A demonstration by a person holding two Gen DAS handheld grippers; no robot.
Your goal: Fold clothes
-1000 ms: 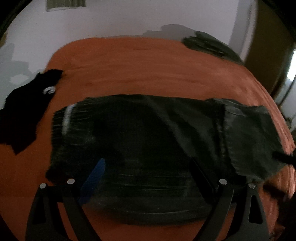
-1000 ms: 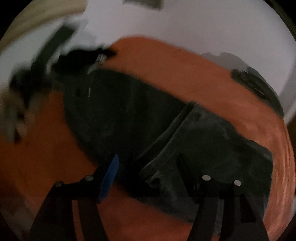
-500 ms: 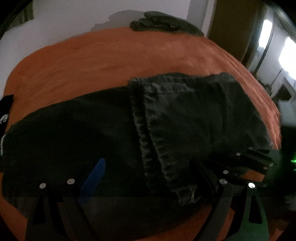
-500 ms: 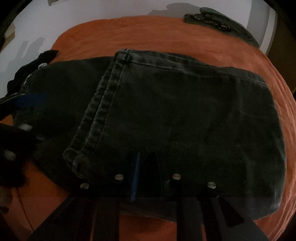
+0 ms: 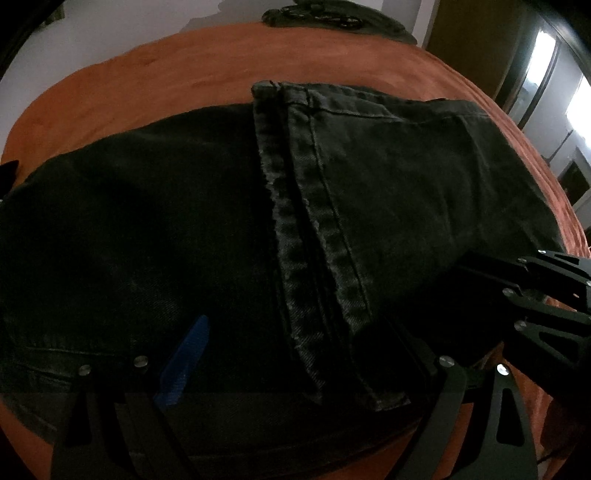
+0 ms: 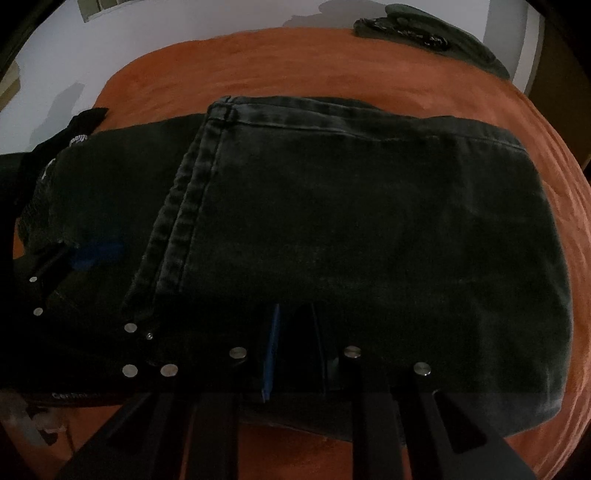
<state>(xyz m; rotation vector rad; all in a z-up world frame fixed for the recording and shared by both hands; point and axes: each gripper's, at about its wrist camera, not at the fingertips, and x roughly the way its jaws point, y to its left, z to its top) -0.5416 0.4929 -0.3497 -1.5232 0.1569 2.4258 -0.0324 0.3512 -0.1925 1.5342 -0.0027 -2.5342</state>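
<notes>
In the left wrist view the left gripper point(image 5: 306, 354) sits at six o'clock with its fingers spread wide apart over the near edge of the black jeans point(image 5: 221, 240), nothing caught between them; its blue pad point(image 5: 184, 363) lies against the dark denim. The right gripper point(image 5: 480, 273) comes in at about four o'clock, its fingers meeting the near right corner of the folded-over layer. In the right wrist view the right gripper point(image 6: 293, 343) is at six o'clock with its fingers drawn close together, only a thin gap showing, pinched on the near edge of the jeans point(image 6: 332, 236); whether cloth lies fully between the pads is hard to tell in the dim light. The left gripper point(image 6: 85, 258) shows at nine o'clock, its blue pad resting on the lower layer. The jeans lie flat across the middle of the orange bed point(image 5: 166, 70), one part folded over the other, so that a stitched hem point(image 5: 306, 236) runs from twelve o'clock down toward six across the top. In the right wrist view a black garment point(image 6: 79, 125) lies at ten o'clock just beside the jeans' far left end. Farthest off, at one o'clock, a dark green garment point(image 6: 432, 35) rests at the bed's far edge against the white wall point(image 6: 221, 22).
</notes>
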